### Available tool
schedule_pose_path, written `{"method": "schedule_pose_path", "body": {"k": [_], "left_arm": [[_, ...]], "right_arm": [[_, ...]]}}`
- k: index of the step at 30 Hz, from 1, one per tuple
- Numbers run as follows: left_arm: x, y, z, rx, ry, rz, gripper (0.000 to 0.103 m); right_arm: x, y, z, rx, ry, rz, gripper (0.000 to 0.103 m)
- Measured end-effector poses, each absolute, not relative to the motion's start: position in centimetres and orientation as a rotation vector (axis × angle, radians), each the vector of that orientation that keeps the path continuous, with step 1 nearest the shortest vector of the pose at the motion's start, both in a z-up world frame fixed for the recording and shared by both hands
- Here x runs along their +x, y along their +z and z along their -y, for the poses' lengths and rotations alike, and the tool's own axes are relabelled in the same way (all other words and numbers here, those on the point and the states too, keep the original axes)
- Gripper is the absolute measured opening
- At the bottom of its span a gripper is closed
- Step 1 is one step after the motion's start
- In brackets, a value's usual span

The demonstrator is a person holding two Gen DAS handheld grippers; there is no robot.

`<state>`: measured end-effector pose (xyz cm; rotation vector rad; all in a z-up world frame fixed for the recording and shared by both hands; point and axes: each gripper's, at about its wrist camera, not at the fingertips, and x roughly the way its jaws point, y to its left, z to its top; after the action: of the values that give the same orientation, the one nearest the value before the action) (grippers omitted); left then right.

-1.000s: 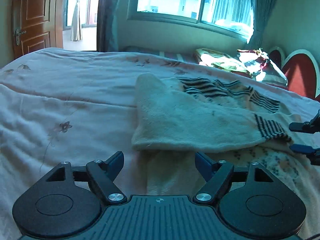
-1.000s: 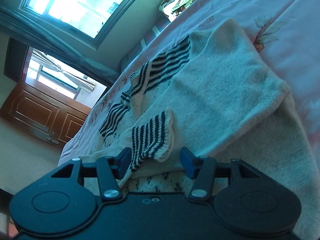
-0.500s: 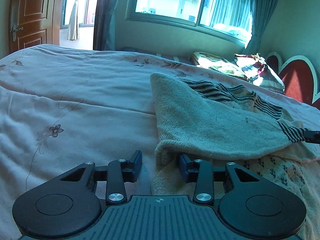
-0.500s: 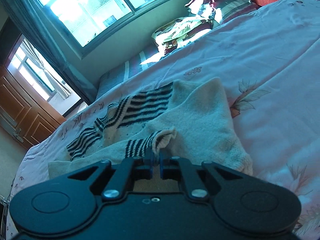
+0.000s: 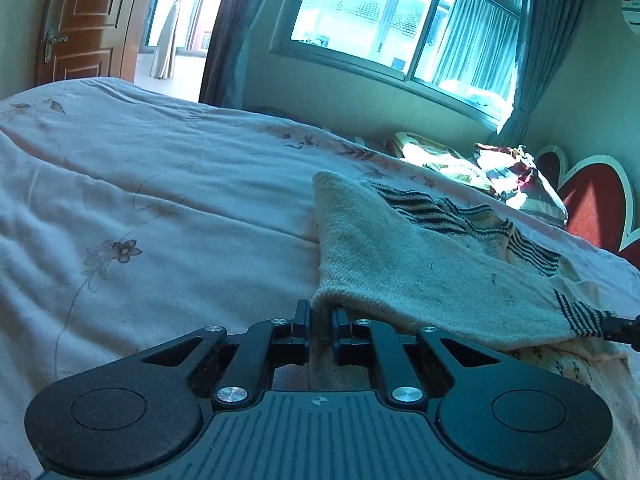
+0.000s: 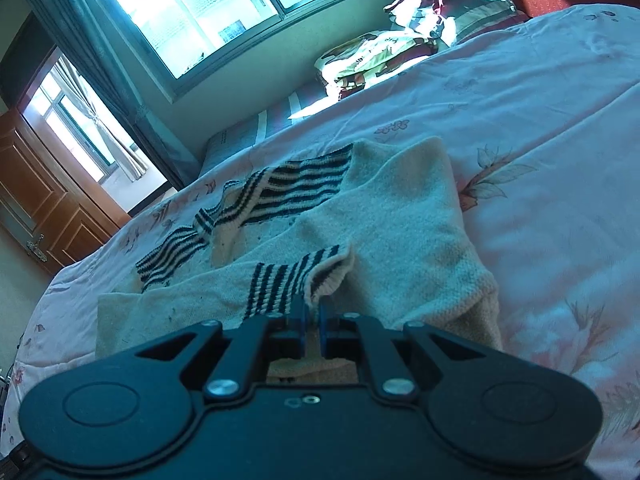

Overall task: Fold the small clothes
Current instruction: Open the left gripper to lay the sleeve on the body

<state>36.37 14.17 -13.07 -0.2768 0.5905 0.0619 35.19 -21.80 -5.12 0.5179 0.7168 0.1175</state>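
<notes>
While spread on the pink floral bedspread, one small cream knit sweater with black-striped collar and cuffs, folded partly over itself, speckled with dark lint. Near corner pinched by left gripper, fingers nearly closed with a narrow gap holding the knit edge. Striped cuff clamped in right gripper, fingers pressed together on the fabric, cuff lifted and puckered above the body of the sweater.

Compared with a second ago: both grippers then wide open and short of the cloth; half a second ago right already closed on the cuff and left only half closed; now both gripping, sleeve drawn taut between them.

Count: one sweater, two grippers, one bedspread, two pillows or bundles at the far edge, one wooden door, two windows, larger one behind the bed
</notes>
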Motion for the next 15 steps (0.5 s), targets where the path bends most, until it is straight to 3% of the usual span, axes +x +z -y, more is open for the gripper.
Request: {"method": "schedule_pose_path", "body": {"k": [11,14,15], "left_arm": [[36.9,-13.6,-14.3,-0.252,0.043,-0.656,0.010],[35.4,-12.7,-15.2,-0.247,0.061,-0.650,0.040],[34.8,-11.9,-15.3,-0.235,0.077,-0.624,0.042]], "right_arm": [[34.6,-6.4,21.8,0.511,0.111,-0.758,0.008],[34.3,-5.8,22.1,0.492,0.133,-0.746,0.020],[33.8,-5.1,22.3,0.468,0.129,-0.716,0.022]]}}
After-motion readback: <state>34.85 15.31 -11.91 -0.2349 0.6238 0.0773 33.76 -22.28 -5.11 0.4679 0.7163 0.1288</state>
